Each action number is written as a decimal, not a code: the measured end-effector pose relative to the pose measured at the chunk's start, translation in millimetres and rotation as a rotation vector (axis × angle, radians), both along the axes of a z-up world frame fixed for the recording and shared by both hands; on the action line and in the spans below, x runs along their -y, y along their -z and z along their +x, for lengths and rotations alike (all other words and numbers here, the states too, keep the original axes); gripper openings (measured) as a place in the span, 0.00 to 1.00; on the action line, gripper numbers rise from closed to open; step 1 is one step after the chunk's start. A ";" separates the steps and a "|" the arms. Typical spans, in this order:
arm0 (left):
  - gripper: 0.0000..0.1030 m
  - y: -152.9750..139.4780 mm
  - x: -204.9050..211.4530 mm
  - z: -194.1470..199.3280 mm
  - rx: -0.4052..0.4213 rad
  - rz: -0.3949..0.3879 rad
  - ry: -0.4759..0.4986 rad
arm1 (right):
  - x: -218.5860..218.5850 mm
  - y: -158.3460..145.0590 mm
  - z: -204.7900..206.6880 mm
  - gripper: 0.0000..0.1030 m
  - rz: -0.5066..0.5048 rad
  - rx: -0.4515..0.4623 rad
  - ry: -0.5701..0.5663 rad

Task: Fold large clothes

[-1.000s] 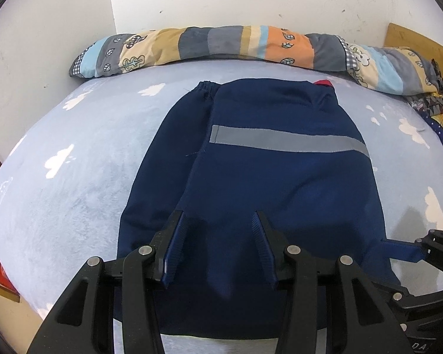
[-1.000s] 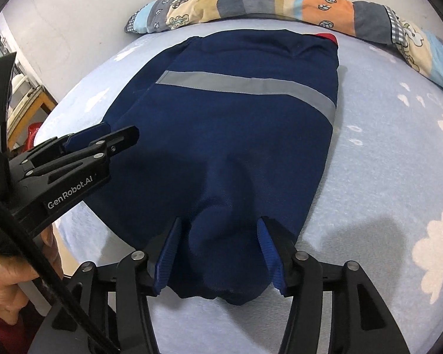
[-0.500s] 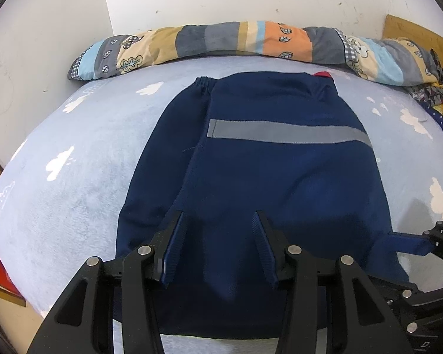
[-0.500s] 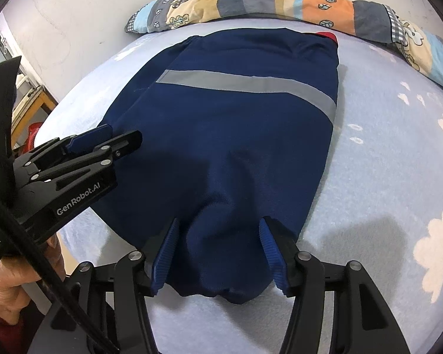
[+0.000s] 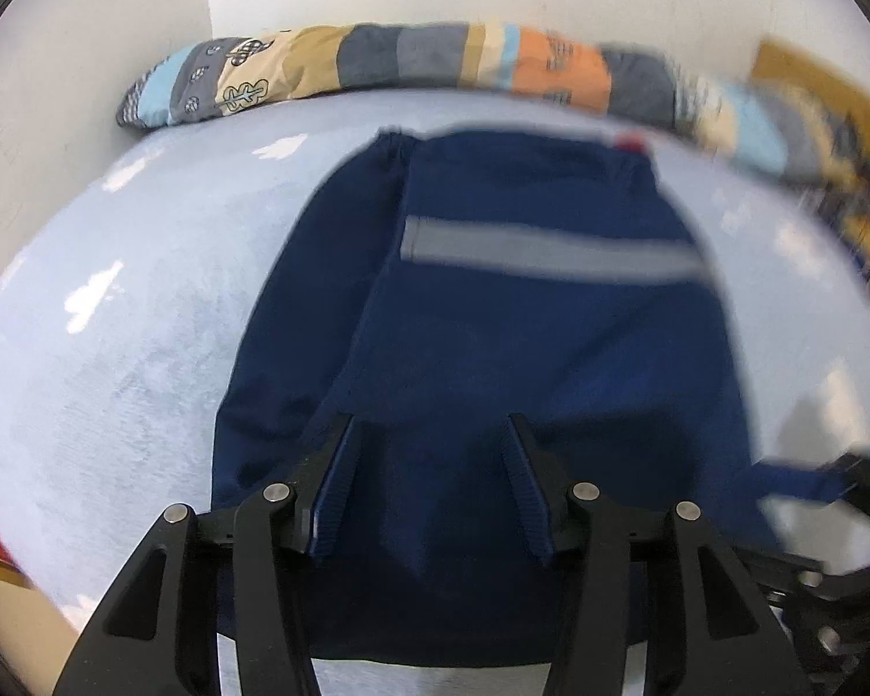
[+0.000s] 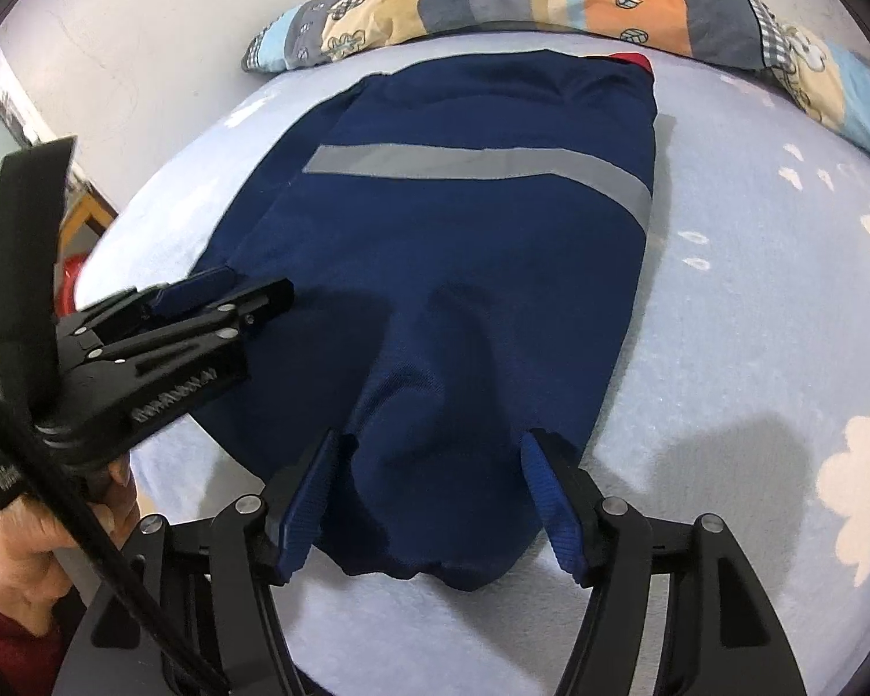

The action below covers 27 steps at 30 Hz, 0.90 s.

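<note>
A navy garment [image 5: 522, 348] with a grey reflective stripe [image 5: 551, 249] lies flat on the light blue bed and also shows in the right wrist view [image 6: 464, 267]. My left gripper [image 5: 429, 429] is open, its blue-padded jaws over the garment's near edge, with cloth between them. My right gripper [image 6: 432, 446] is open over the garment's near right corner, jaws on either side of a raised fold. The left gripper also shows in the right wrist view [image 6: 261, 301], and the right gripper's tip shows at the right in the left wrist view [image 5: 806, 475].
A long patchwork bolster [image 6: 551, 6] lies along the far wall. The bed sheet [image 6: 754, 319] has white cloud prints. A patterned cloth and a wooden board [image 5: 829, 116] are at the far right. The bed's left edge drops off near a red object [image 6: 72, 278].
Both grippers have come a little closer to the garment's near edge and stay open. The left wrist view is now blurred by motion.
</note>
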State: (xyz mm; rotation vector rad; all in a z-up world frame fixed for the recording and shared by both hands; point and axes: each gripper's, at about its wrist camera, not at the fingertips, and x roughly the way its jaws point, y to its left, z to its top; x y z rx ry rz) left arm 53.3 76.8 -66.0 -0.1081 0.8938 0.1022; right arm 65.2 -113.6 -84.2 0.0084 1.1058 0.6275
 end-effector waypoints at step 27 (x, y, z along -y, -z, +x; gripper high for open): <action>1.00 74.5 -113.5 109.3 -0.278 -0.872 0.130 | 76.0 49.8 93.5 0.73 0.481 -0.331 0.312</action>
